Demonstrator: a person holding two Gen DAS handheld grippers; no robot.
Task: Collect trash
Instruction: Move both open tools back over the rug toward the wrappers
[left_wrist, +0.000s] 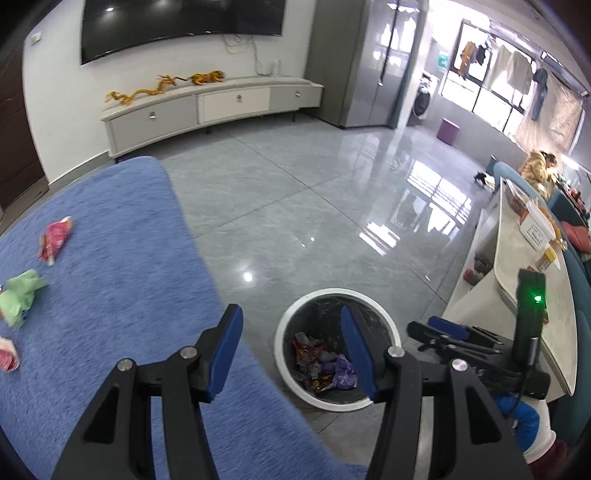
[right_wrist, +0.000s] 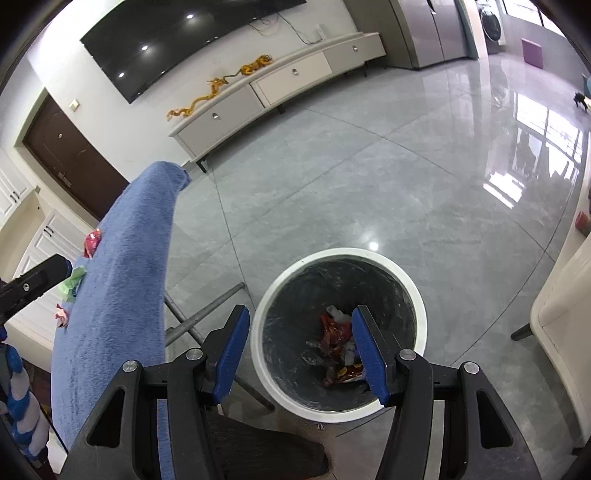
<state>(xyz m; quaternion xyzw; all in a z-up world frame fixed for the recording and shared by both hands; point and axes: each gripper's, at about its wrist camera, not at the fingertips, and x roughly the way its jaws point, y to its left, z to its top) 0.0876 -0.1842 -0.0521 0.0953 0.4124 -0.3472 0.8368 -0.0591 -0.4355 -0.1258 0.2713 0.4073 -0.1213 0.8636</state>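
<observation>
Left gripper (left_wrist: 291, 350): angled downward, fingers spread, nothing pinched
Right gripper (right_wrist: 301, 352): held over bin (right_wrist: 415, 295), fingers spread, empty

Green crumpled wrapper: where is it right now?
In the left wrist view the green crumpled wrapper lies at the far left on the blue cloth, below the red wrapper, well away from the trash bin.
</observation>
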